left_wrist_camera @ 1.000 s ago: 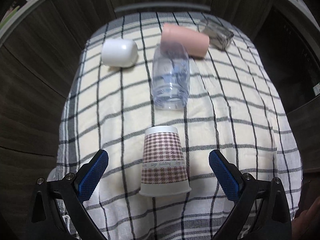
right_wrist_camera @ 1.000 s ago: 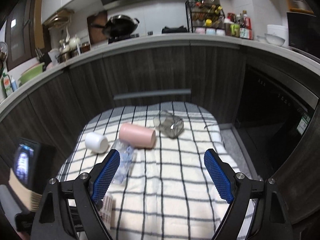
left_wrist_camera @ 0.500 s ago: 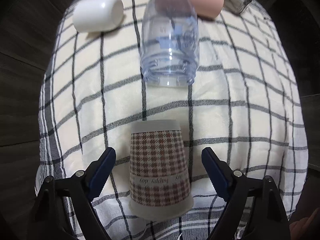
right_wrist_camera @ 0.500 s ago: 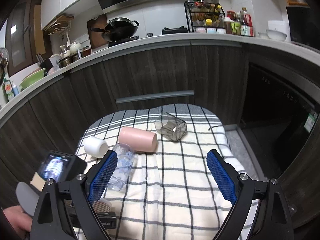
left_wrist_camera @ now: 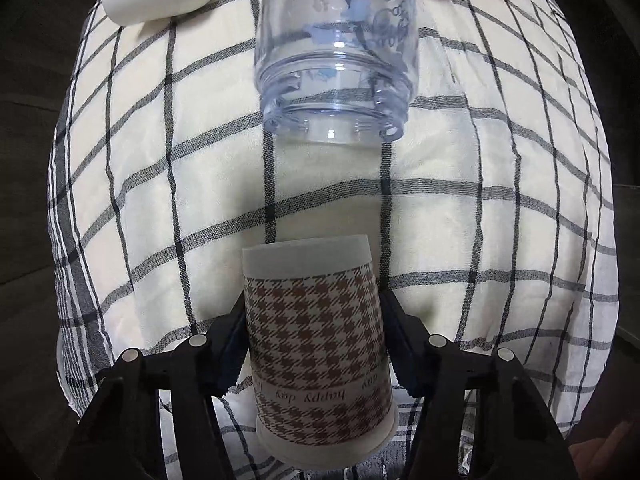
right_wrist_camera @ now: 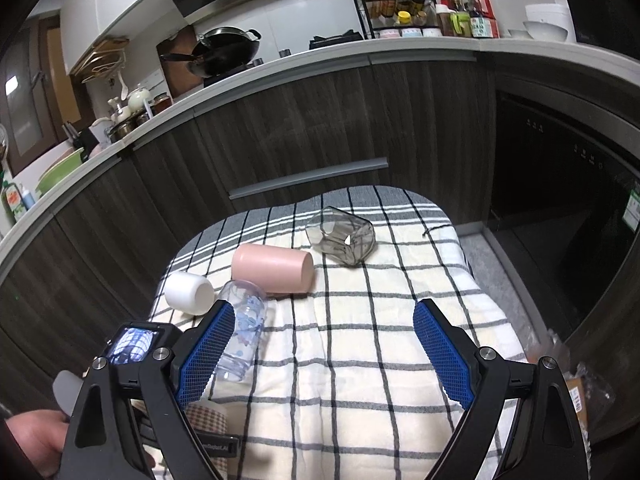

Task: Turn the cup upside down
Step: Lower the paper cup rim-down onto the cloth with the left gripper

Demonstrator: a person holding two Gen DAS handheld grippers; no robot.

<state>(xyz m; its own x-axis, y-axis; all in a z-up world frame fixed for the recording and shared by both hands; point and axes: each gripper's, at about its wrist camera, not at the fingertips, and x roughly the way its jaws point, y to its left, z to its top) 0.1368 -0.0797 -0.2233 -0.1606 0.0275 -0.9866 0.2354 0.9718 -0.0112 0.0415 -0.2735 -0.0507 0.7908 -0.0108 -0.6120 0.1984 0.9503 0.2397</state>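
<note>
Paper cup (left_wrist_camera: 318,344) with brown houndstooth print is pinched mid-wall between the left gripper (left_wrist_camera: 314,344) jaws, rim down on the checked cloth (left_wrist_camera: 480,220); right gripper (right_wrist_camera: 324,352) is held spread and unloaded above. Squeeze should be kept light so the wall is not crushed; lift clear of the plastic bottle (left_wrist_camera: 336,60) before any turn.

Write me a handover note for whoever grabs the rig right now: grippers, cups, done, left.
Left gripper: fingers against both sides of the houndstooth paper cup, which stands rim down on the checked cloth. It looks gripped, not lifted.
Right gripper: open, holding nothing, hovering above the cloth.
Lying on their sides beyond it: clear bottle, white cup, pink cup, grey glass tumbler.
Done: left gripper closed around the paper cup.
Left: lift it, turn it over, set it down, release. The other cups are untouched.
</note>
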